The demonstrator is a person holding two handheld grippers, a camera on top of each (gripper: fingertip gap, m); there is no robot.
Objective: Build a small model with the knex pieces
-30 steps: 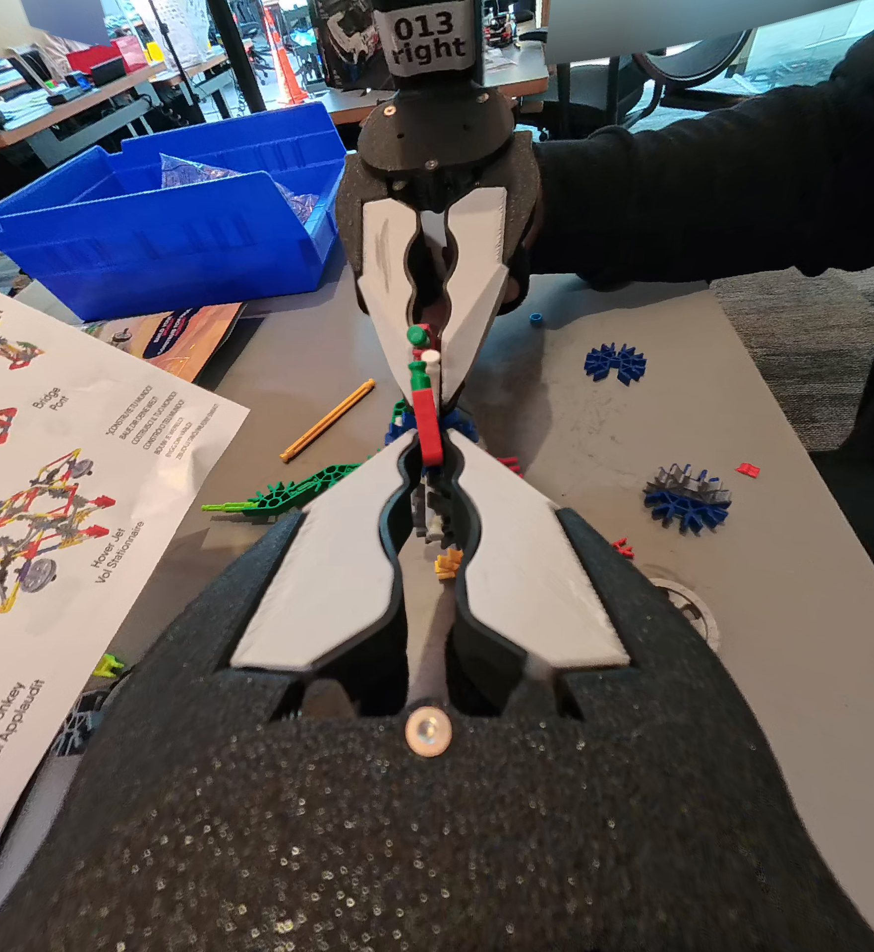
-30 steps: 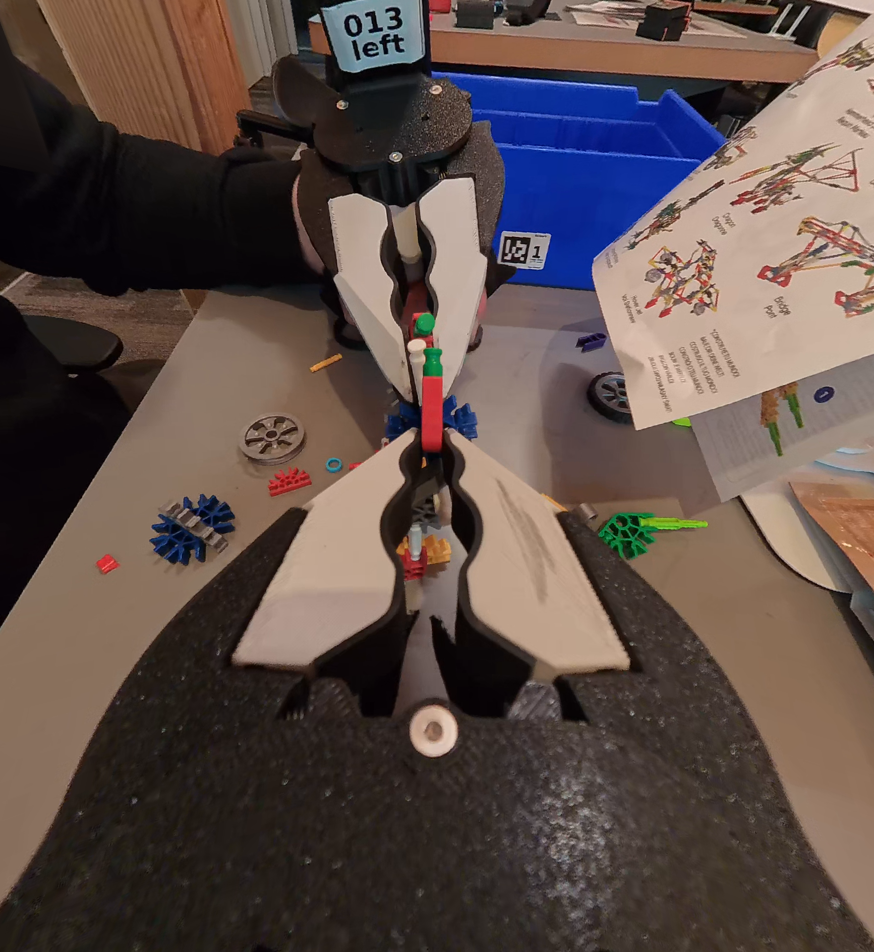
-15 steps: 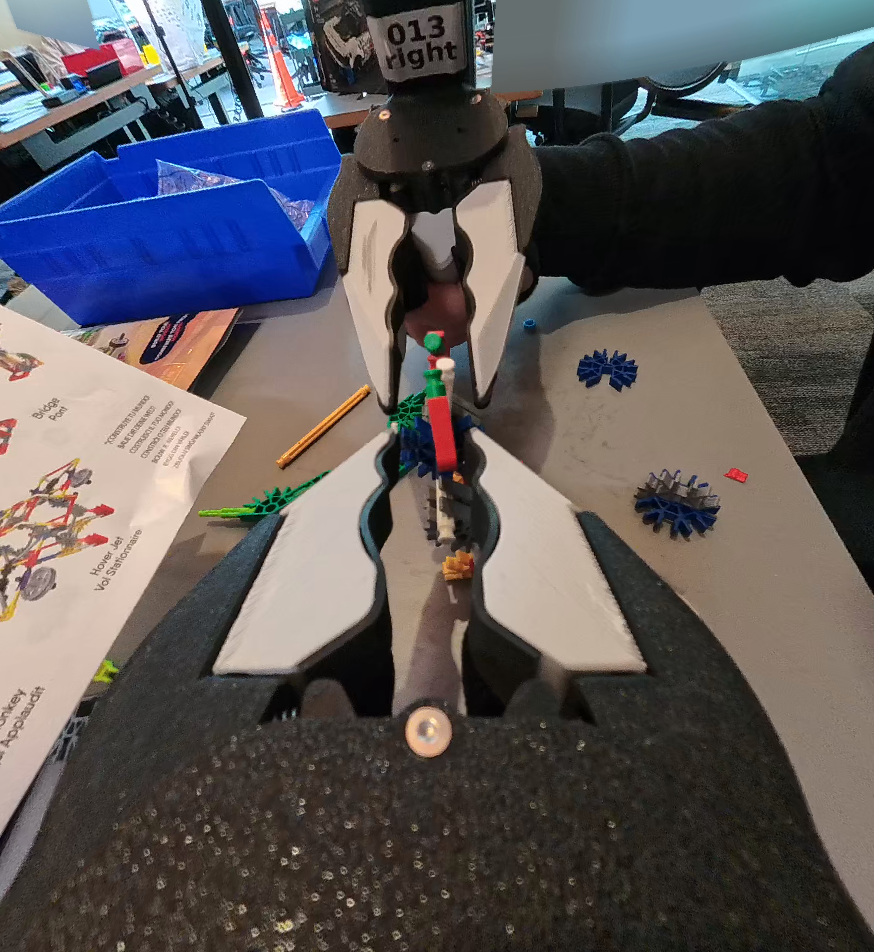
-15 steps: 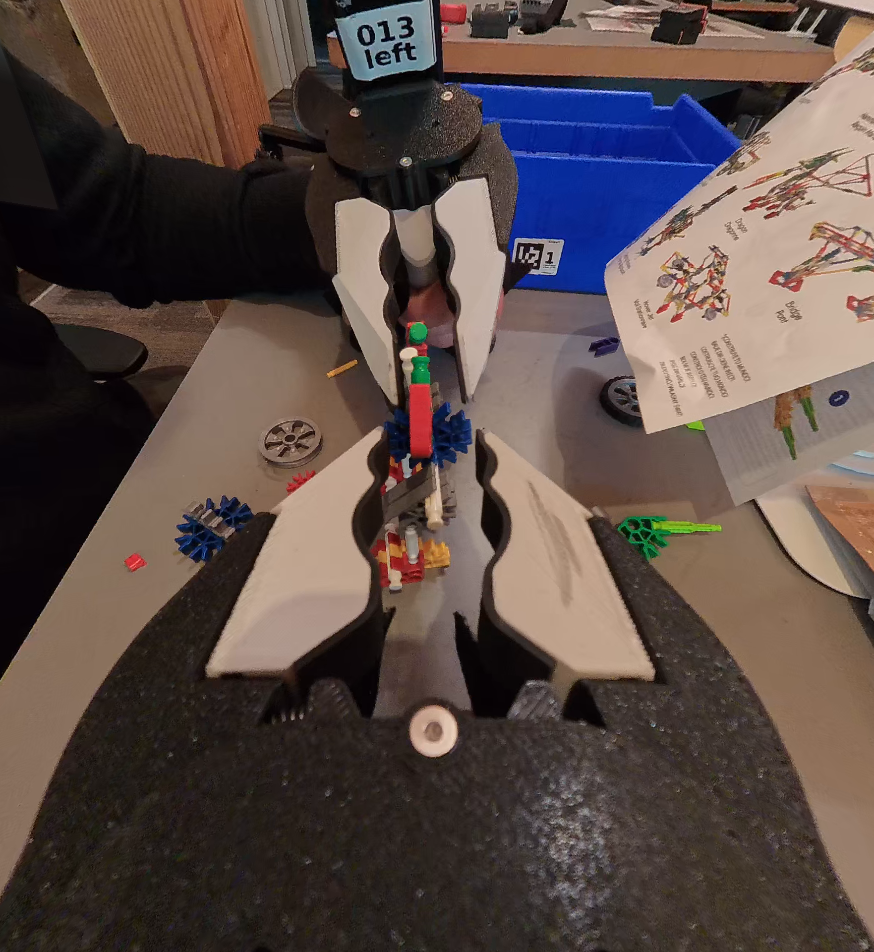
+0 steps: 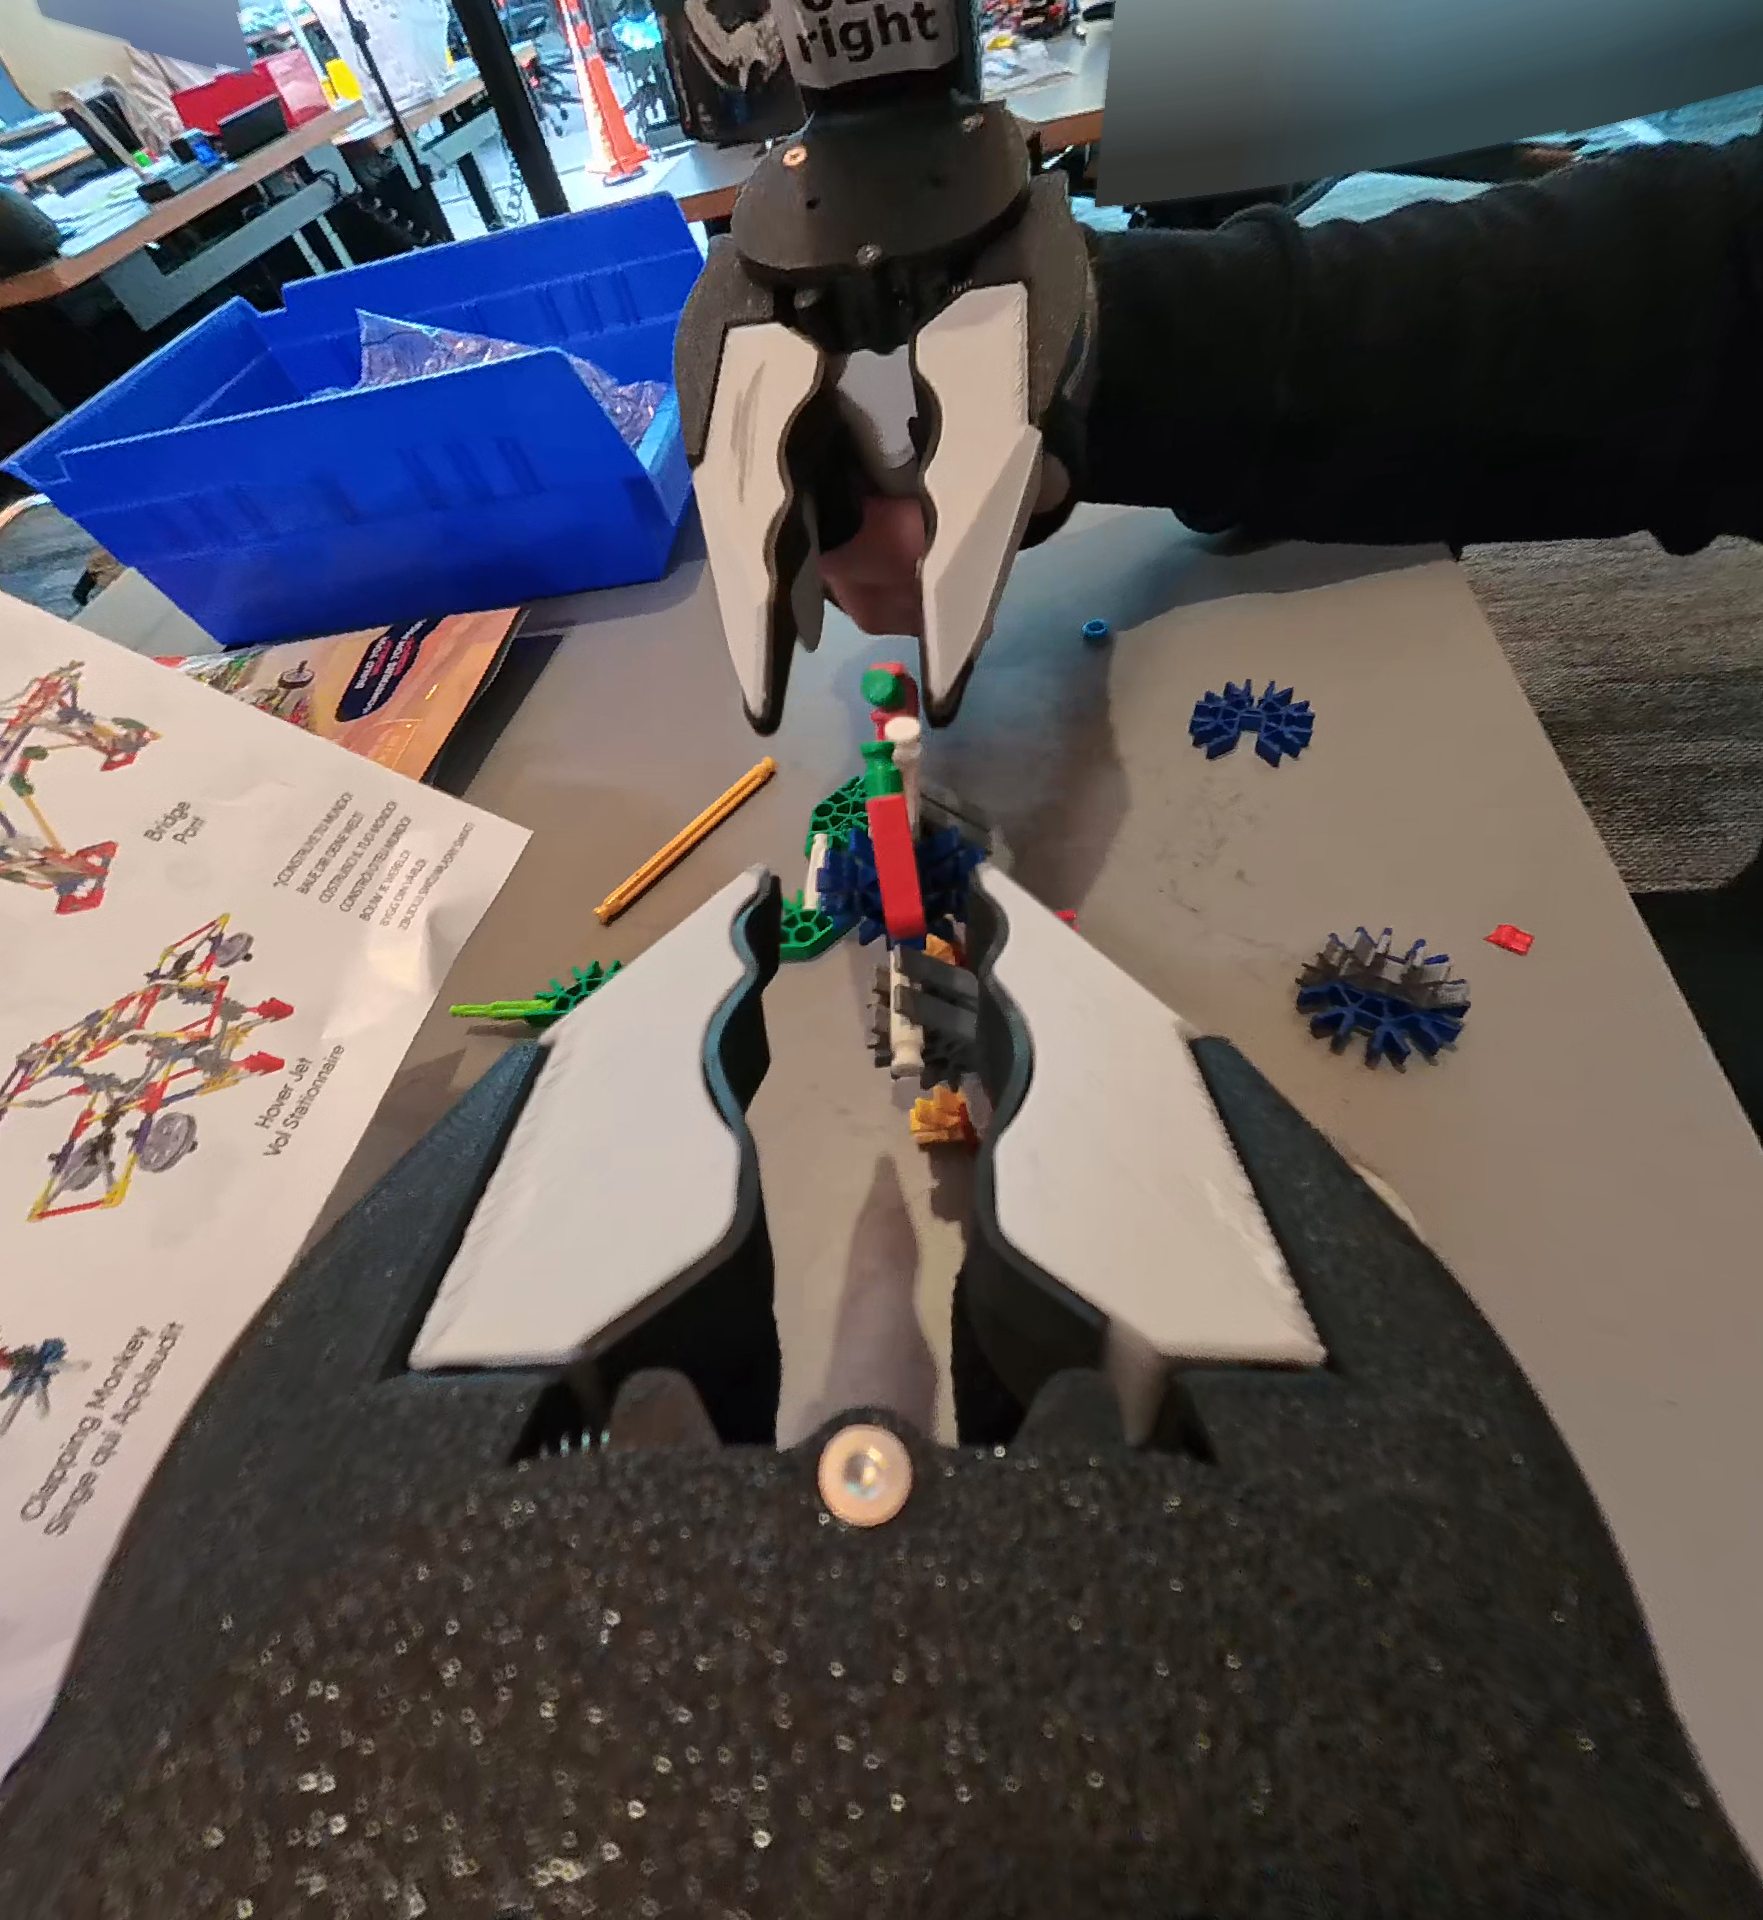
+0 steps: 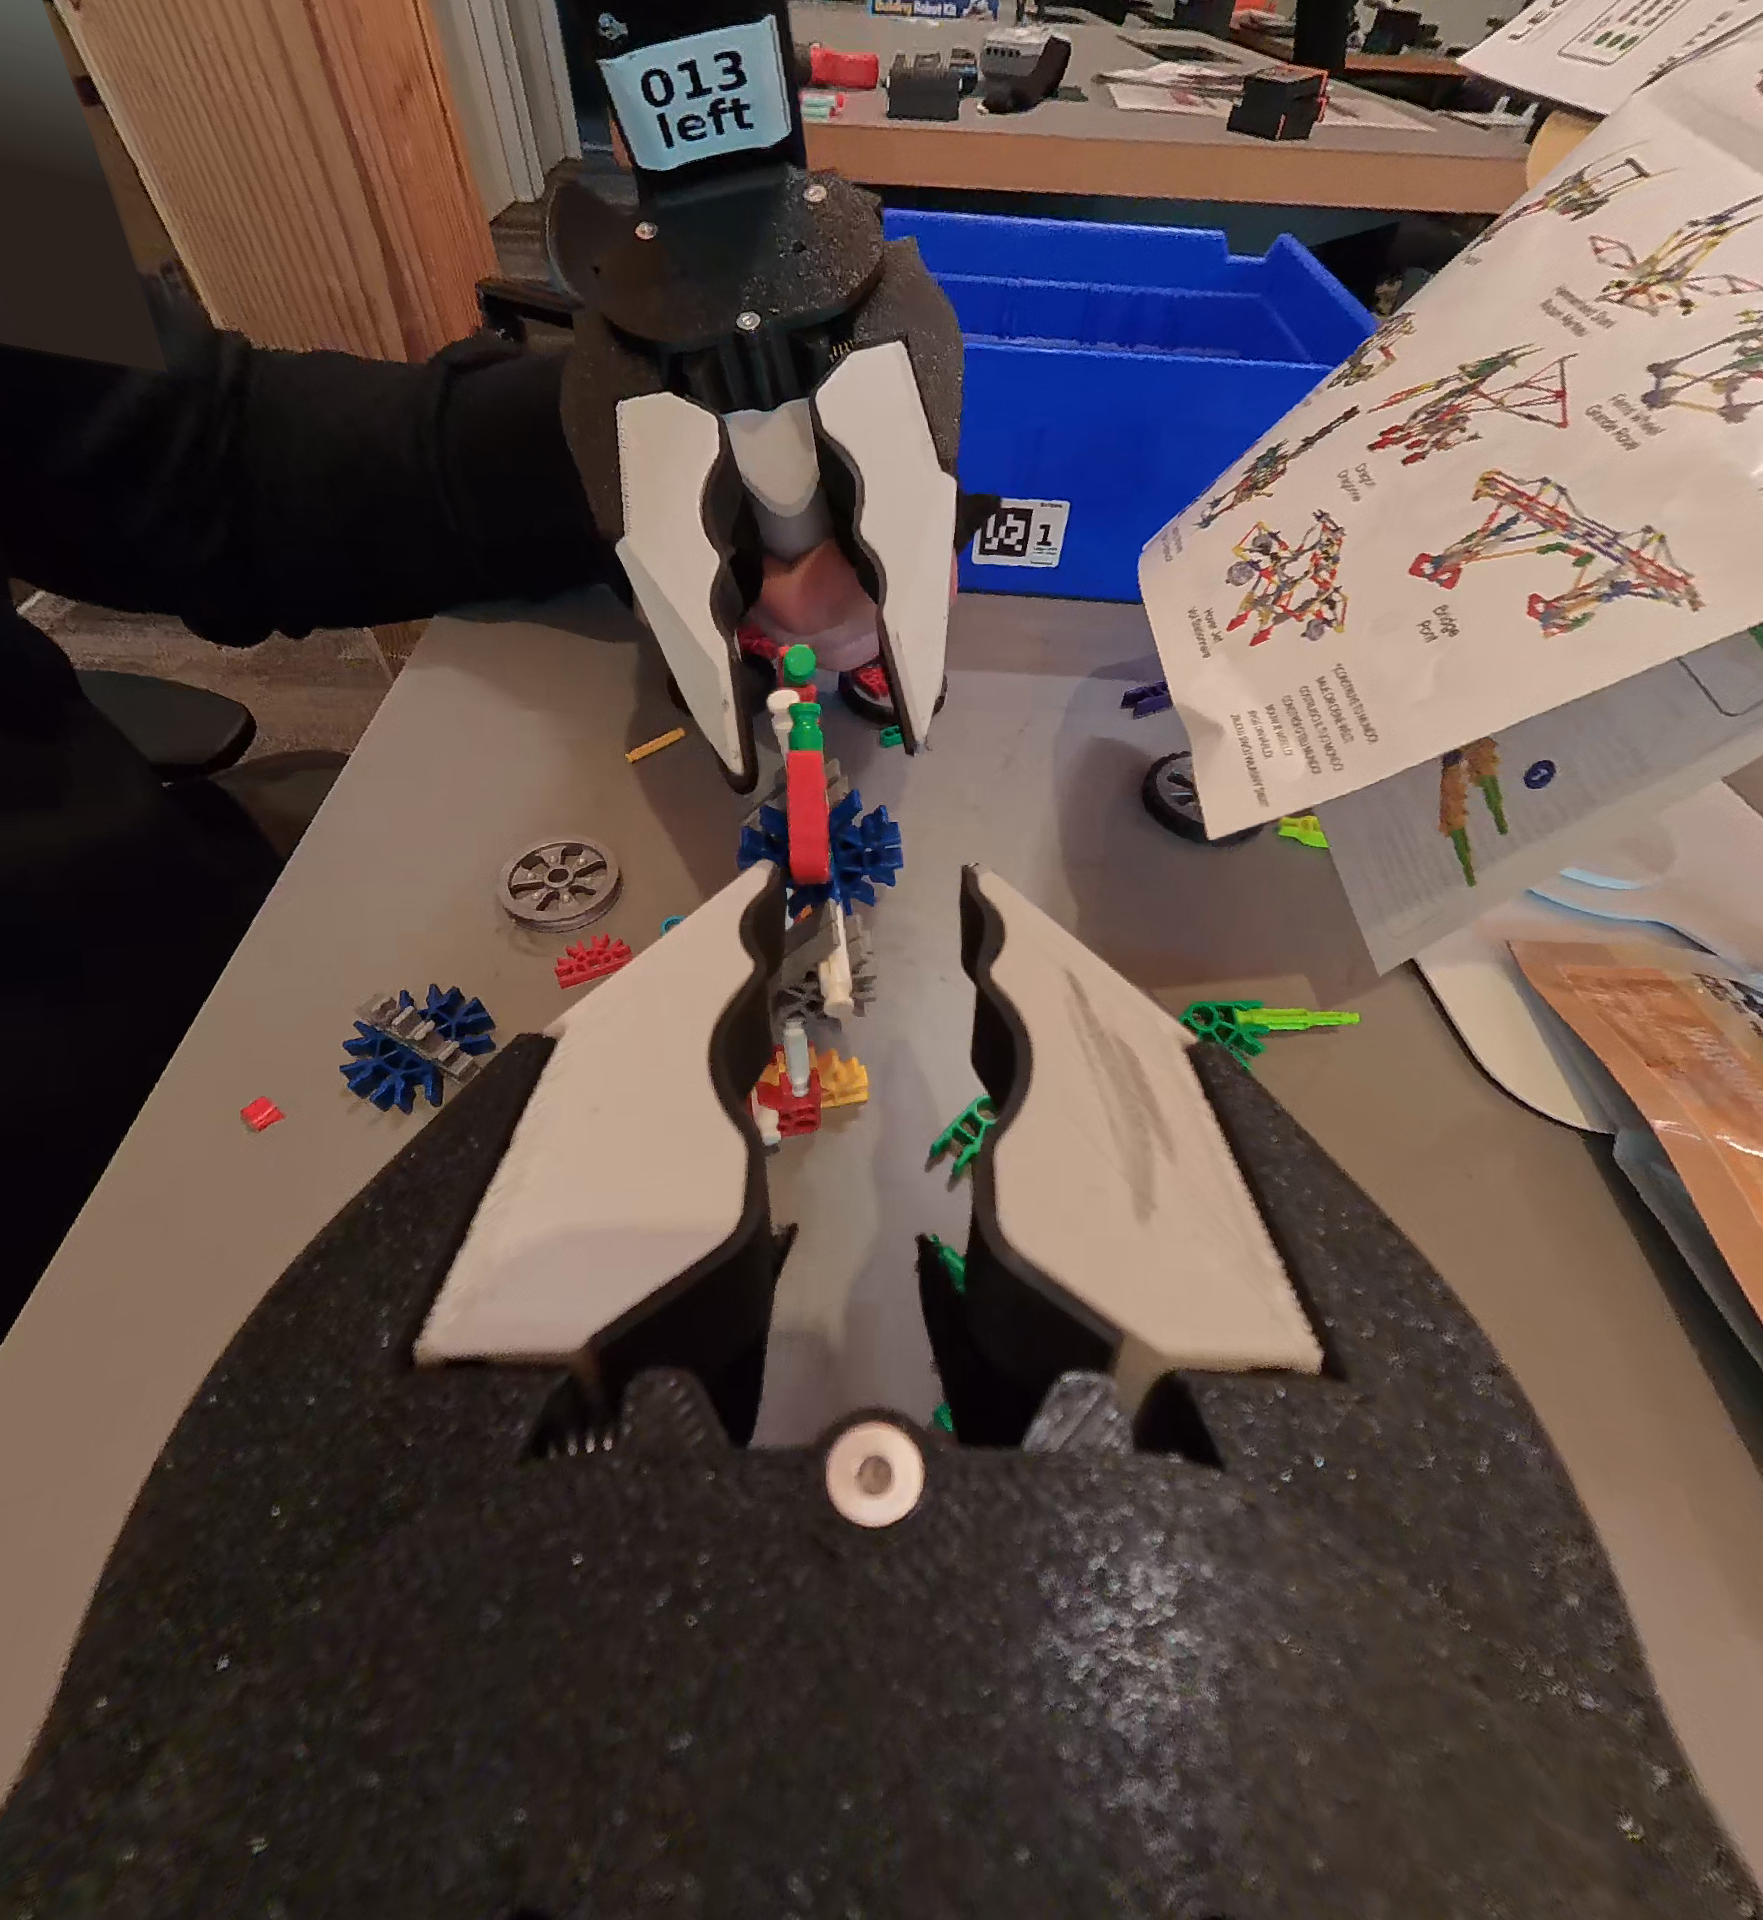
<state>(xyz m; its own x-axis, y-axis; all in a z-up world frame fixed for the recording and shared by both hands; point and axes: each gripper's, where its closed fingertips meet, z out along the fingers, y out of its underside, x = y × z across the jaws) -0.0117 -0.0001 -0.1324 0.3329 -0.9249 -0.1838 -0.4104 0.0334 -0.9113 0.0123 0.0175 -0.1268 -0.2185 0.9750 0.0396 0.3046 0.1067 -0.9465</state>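
Centre of frame: a small toy assembly (image 5: 898,904) of red, blue, grey, white and green construction pieces stands on the grey table (image 5: 1272,1195), between two facing tongs.
Left gripper (image 5: 872,914): at the bottom of the left wrist view, jaws spread apart, gripping nothing; the assembly's lower part sits in the gap, near the right-hand finger.
Right gripper (image 6: 861,883): at the bottom of the right wrist view, jaws also parted and empty; whether its left-hand finger touches the assembly's blue connector cannot be told.
Upper left, left wrist view: a blue bin (image 5: 368,468) holds a clear plastic bag.
Left edge: a printed instruction sheet (image 5: 129,987), with a yellow rod (image 5: 685,840) just beyond its corner.
Right side: loose blue snowflake connectors (image 5: 1251,722), and a blue-and-grey pair (image 5: 1381,1003) lower down.
Right wrist view, left of centre: a grey wheel (image 6: 558,883) lies flat on the table.
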